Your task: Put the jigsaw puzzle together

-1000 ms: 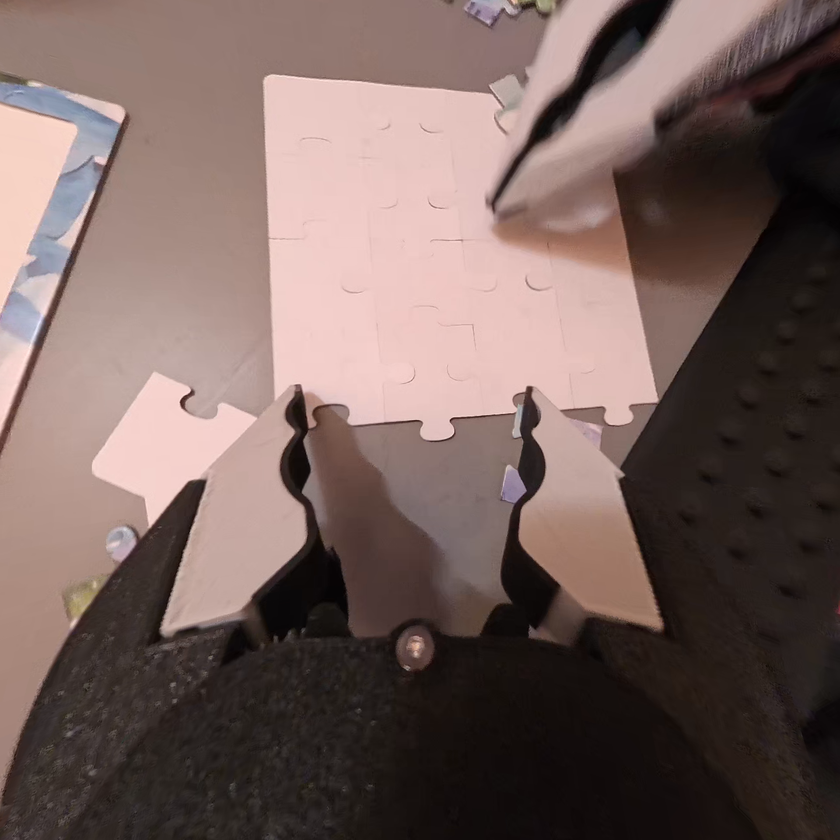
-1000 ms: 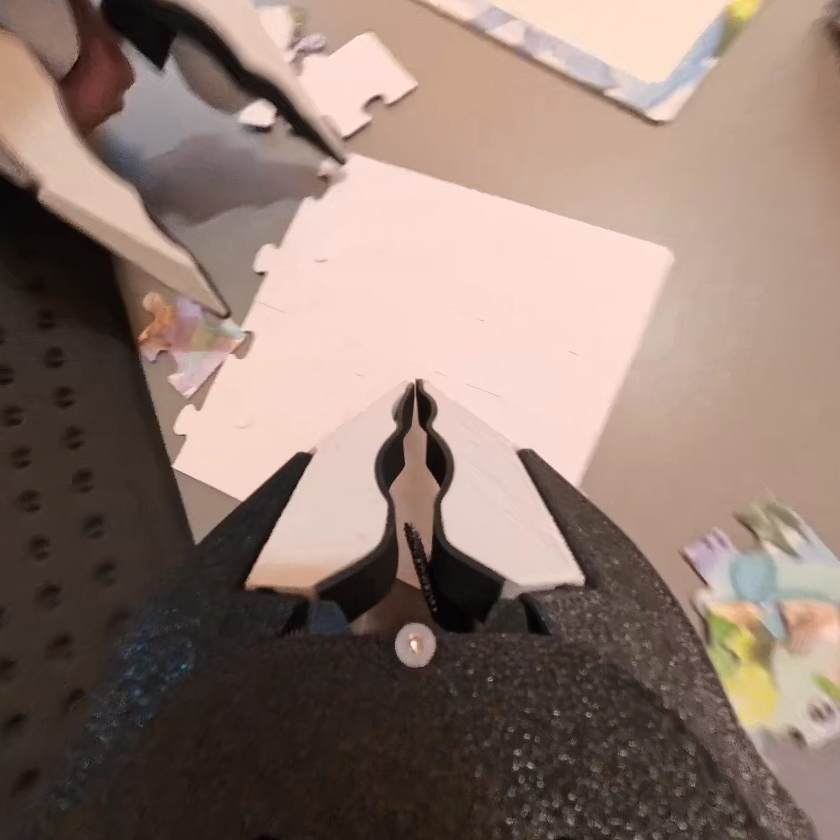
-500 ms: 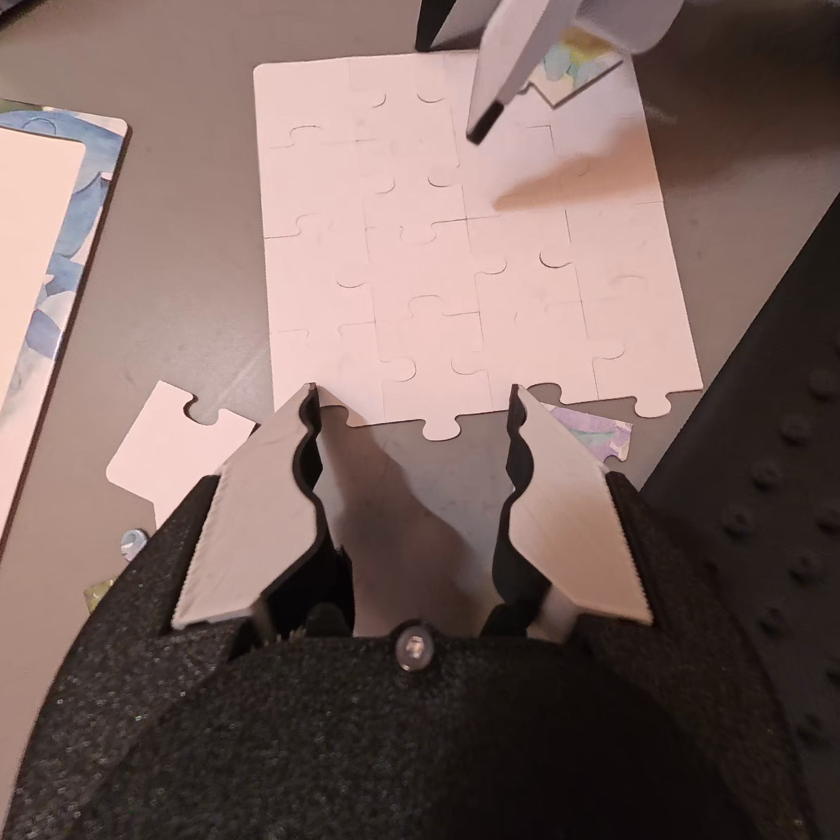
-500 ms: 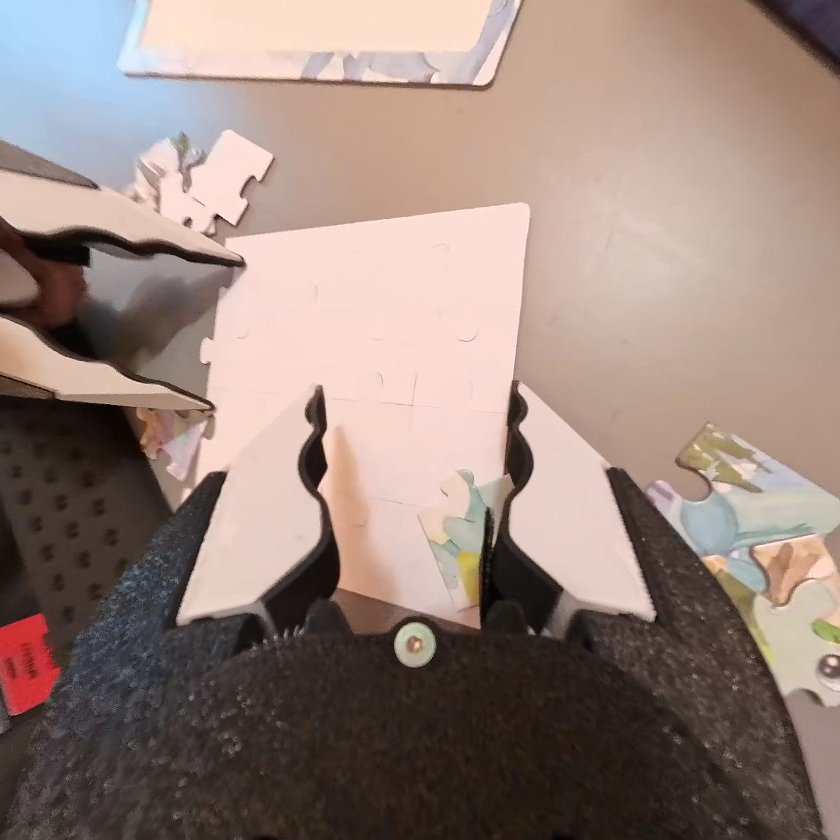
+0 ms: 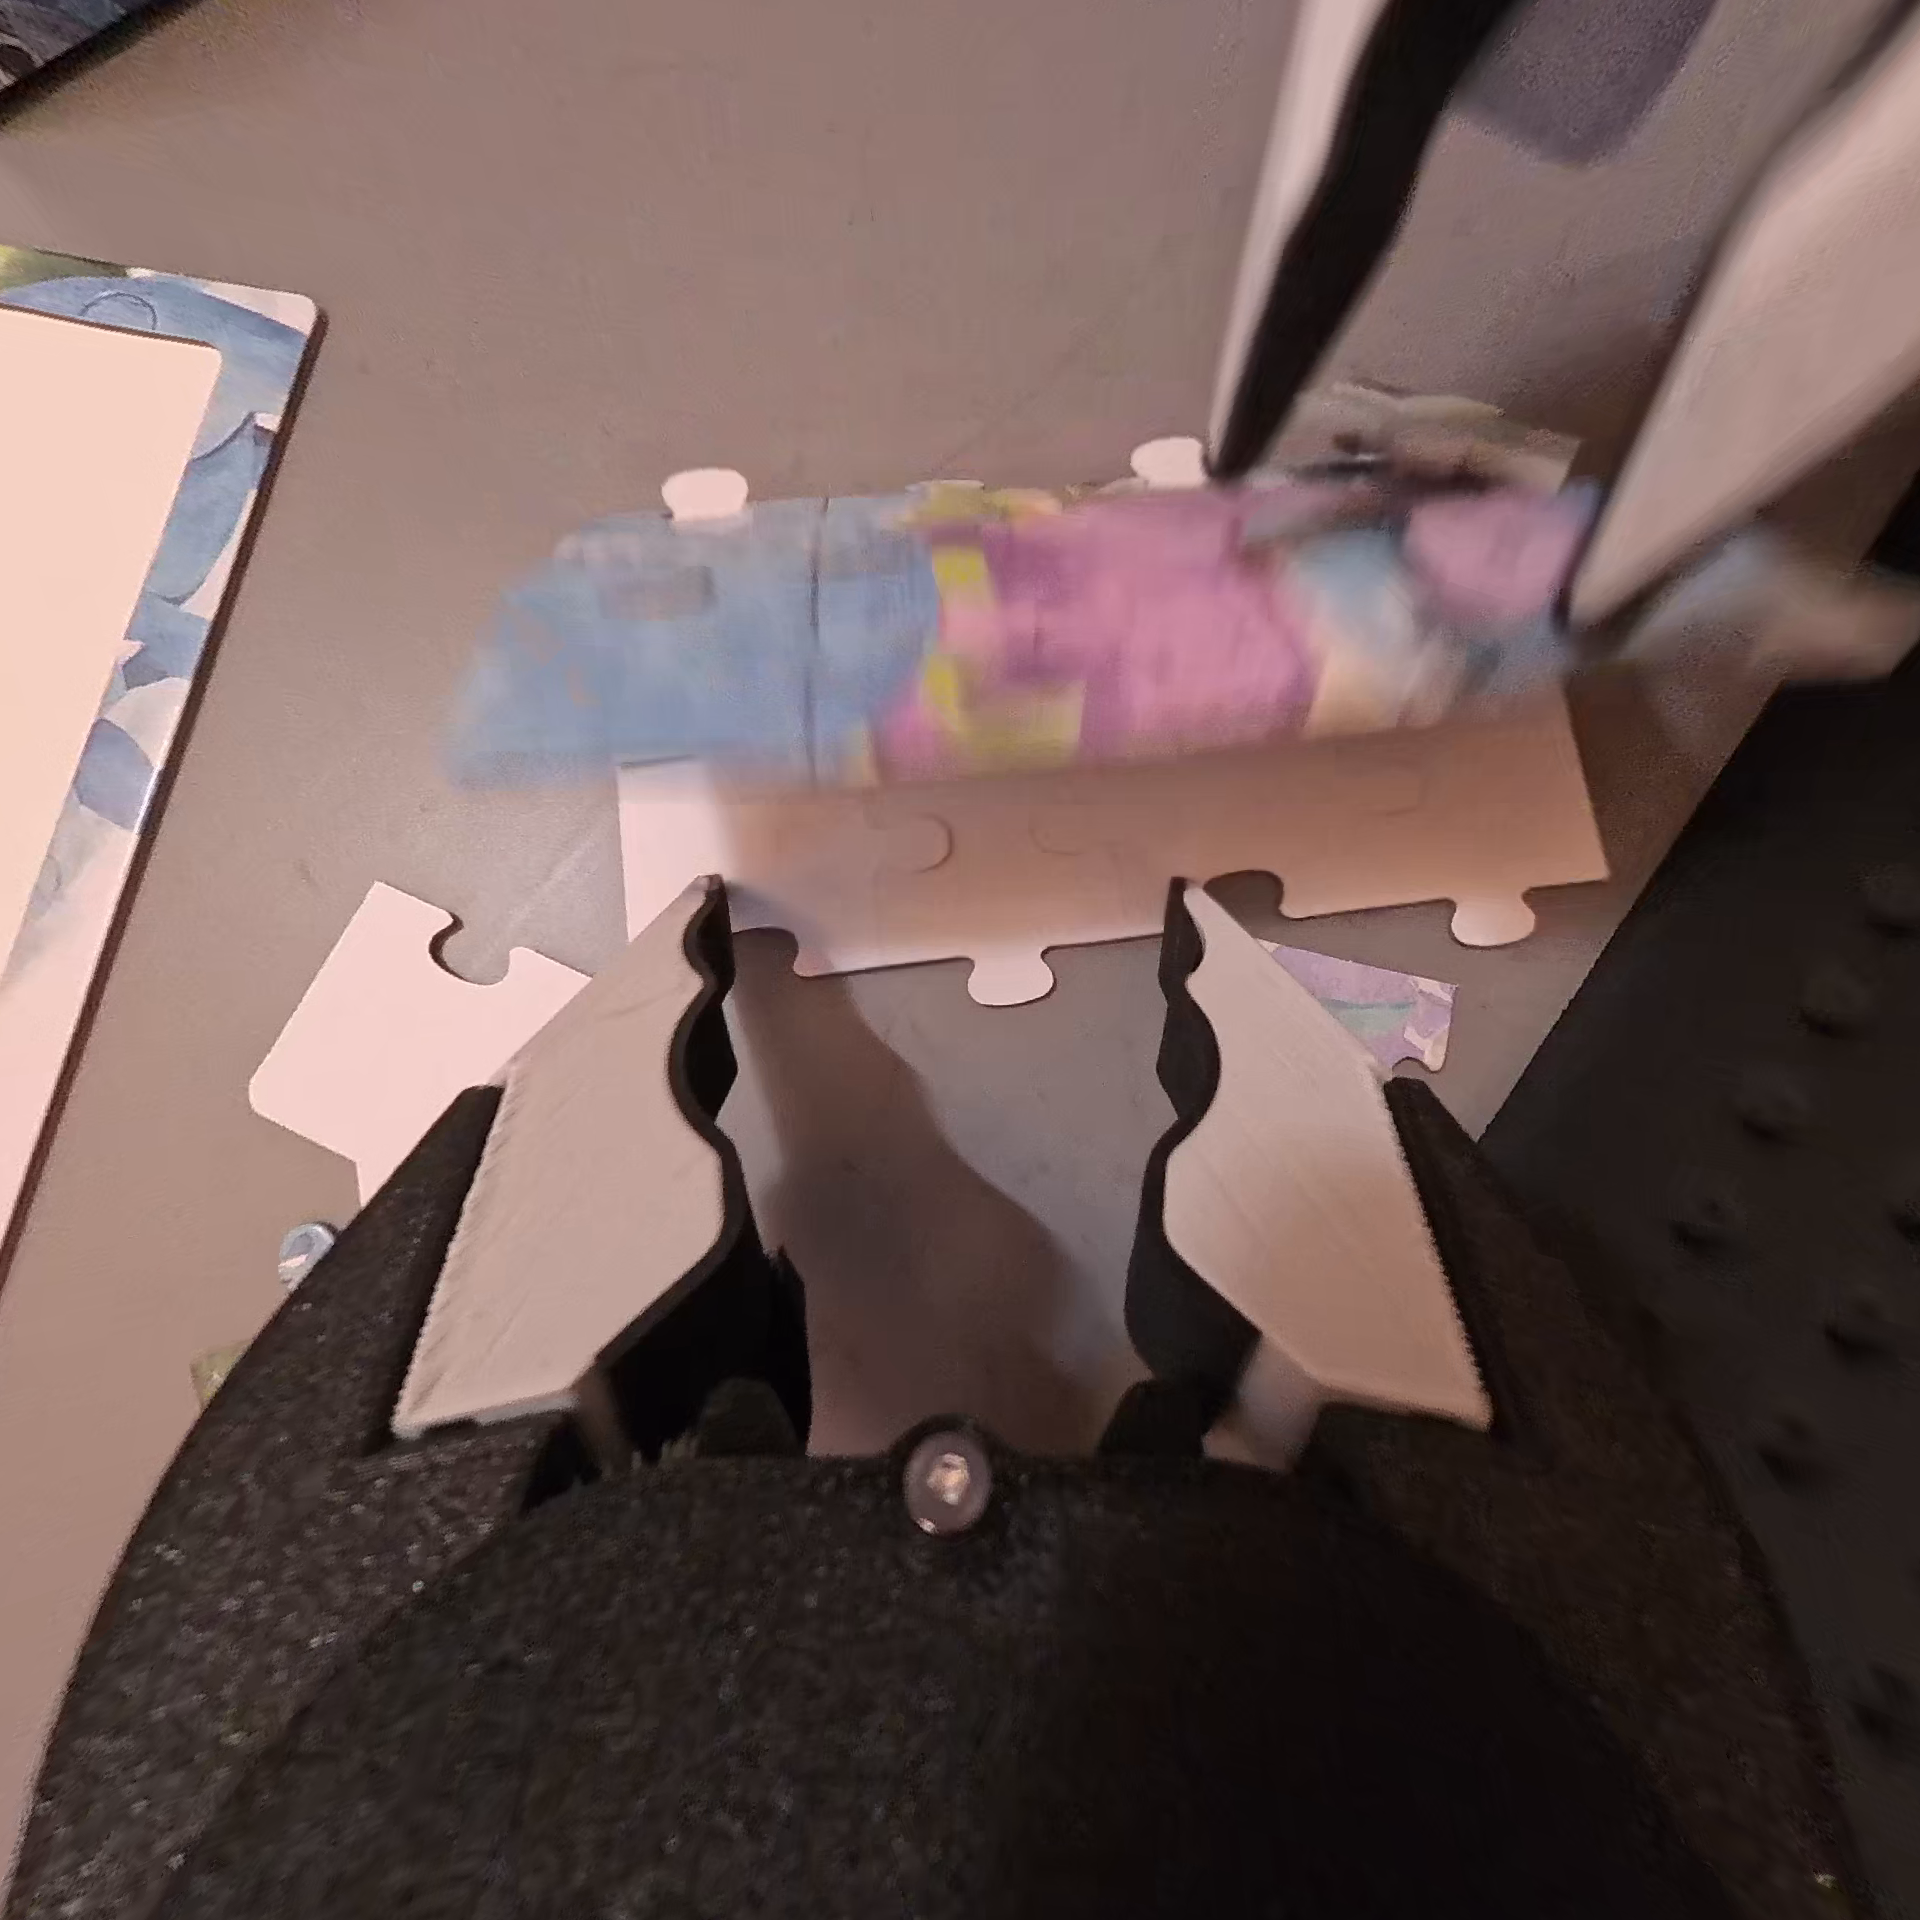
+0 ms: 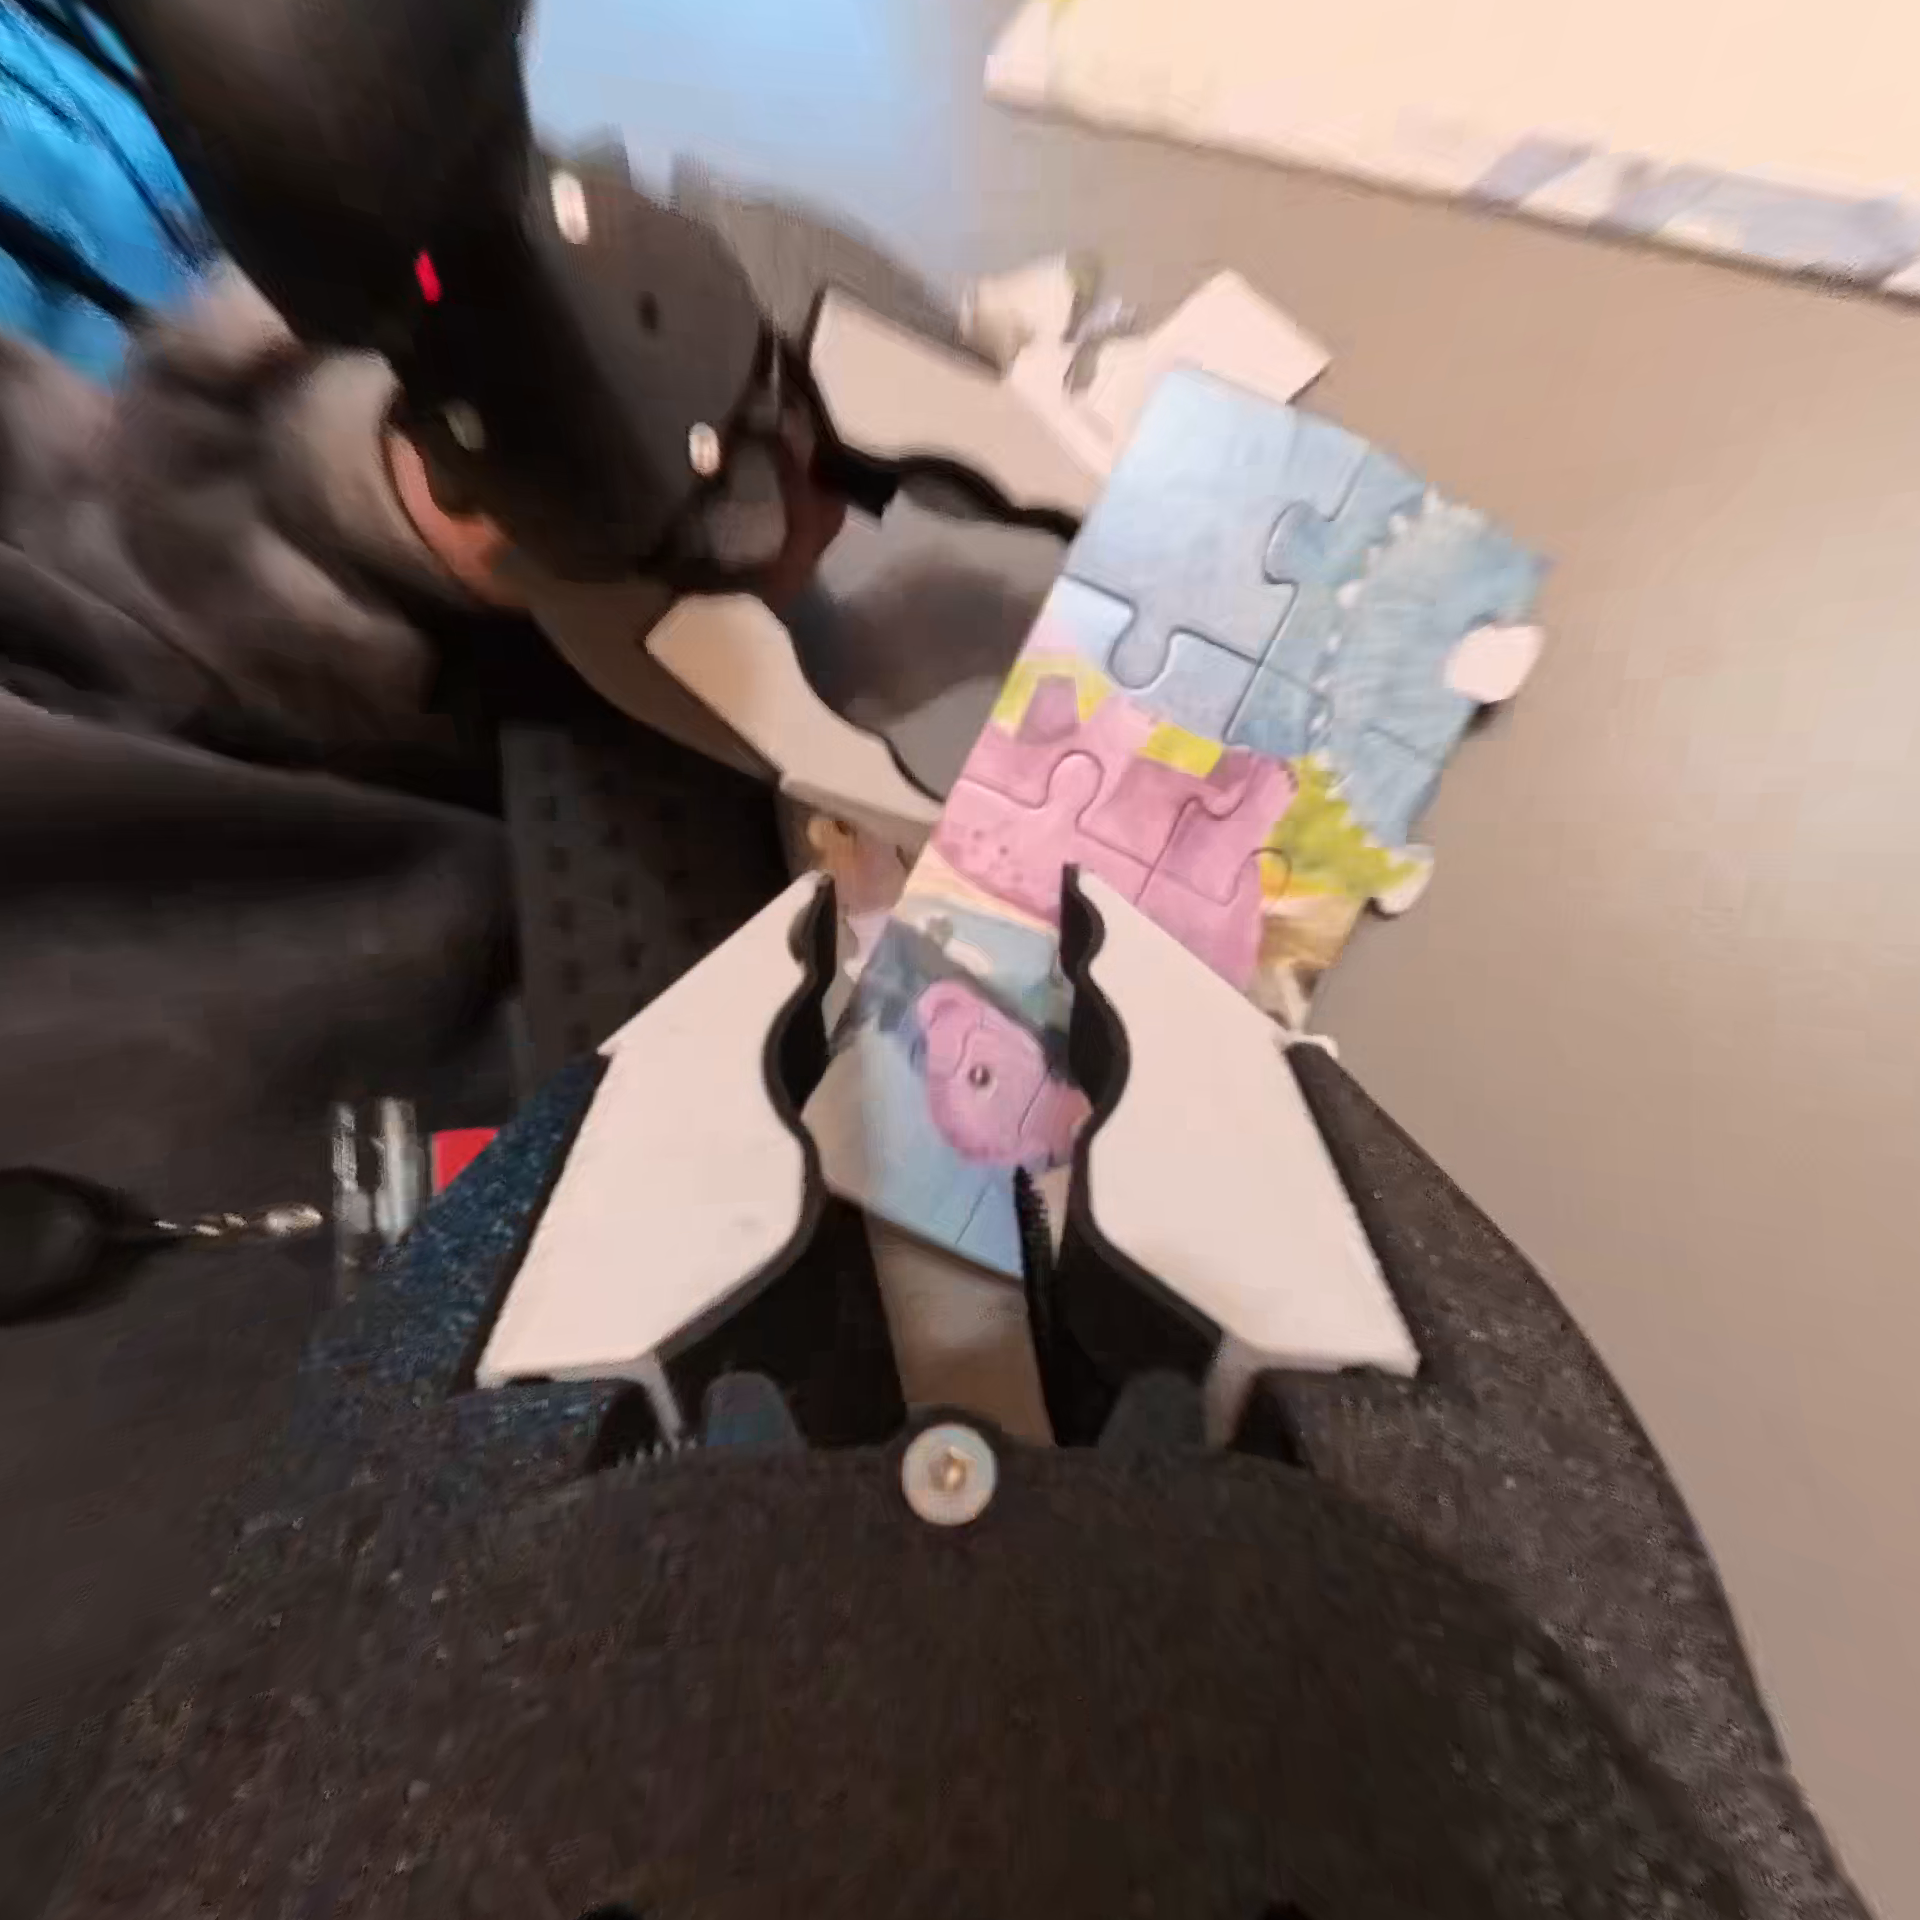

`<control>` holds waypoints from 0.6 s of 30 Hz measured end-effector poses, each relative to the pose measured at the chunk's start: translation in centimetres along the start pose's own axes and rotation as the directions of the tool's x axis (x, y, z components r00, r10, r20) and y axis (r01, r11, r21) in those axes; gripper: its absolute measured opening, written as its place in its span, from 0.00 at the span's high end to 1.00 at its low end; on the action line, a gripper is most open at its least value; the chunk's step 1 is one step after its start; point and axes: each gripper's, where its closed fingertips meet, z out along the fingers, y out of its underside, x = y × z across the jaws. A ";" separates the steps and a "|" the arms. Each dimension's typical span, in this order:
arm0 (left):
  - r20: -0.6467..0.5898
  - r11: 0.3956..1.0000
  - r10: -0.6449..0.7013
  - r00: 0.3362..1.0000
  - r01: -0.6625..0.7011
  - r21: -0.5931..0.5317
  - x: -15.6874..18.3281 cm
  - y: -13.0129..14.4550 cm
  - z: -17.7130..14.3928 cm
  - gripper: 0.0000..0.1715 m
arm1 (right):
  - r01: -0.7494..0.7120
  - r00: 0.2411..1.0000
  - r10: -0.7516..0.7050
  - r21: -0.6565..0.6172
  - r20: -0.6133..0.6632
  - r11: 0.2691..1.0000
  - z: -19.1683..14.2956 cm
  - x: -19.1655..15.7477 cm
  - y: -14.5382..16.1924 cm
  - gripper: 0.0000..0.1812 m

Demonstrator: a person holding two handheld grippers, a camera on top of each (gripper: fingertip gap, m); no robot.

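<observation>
- The left gripper [image 5: 940,904] hovers low over the grey table [image 5: 727,260] with its jaws spread wide and nothing between them; its fingertips [image 5: 707,914] sit at the near edge of the assembled puzzle sheet [image 5: 1091,873].
- The right gripper [image 6: 945,883] has its jaws parted around a corner of that same sheet; the sheet lies between the fingers, but whether they pinch it or only prop it cannot be told through the blur.
- Left of the puzzle sheet, a blue-bordered puzzle tray [image 5: 177,582] with a pale inside lies flat on the table, well apart from it.
- Just left of the sheet, beside the left gripper's finger, a loose white piece [image 5: 395,1018] lies blank side up.
- The puzzle sheet itself is partly lifted: its far part is curled up and over, showing a printed face in blue, pink and yellow, while its near strip lies flat on the table with the white back up.
- In the right wrist view the printed face [image 6: 1247,675] stands tilted up from the table, the joined pieces holding together.
- Just right of the left gripper, near the sheet's front edge, a loose coloured piece [image 5: 1371,1008] lies picture side up.
- Right of the sheet, a black dotted mat [image 5: 1714,1143] covers the table edge.
</observation>
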 end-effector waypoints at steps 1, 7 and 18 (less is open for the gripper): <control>-0.001 1.000 0.000 1.000 0.000 0.000 0.0 0.0 0.0 0.52 | 0.038 0.999 -0.039 -0.042 -0.015 0.998 0.8 -0.5 0.7 0.75; -0.081 0.995 -0.057 0.995 0.063 0.073 0.3 -1.0 -1.0 0.61 | 0.007 0.994 0.002 0.087 -0.110 0.996 -0.9 2.7 0.2 0.73; -0.290 0.964 -0.067 0.955 0.136 0.226 2.0 -7.2 -1.5 0.74 | 0.195 0.927 -0.223 -0.122 -0.302 0.973 3.4 3.8 1.9 0.68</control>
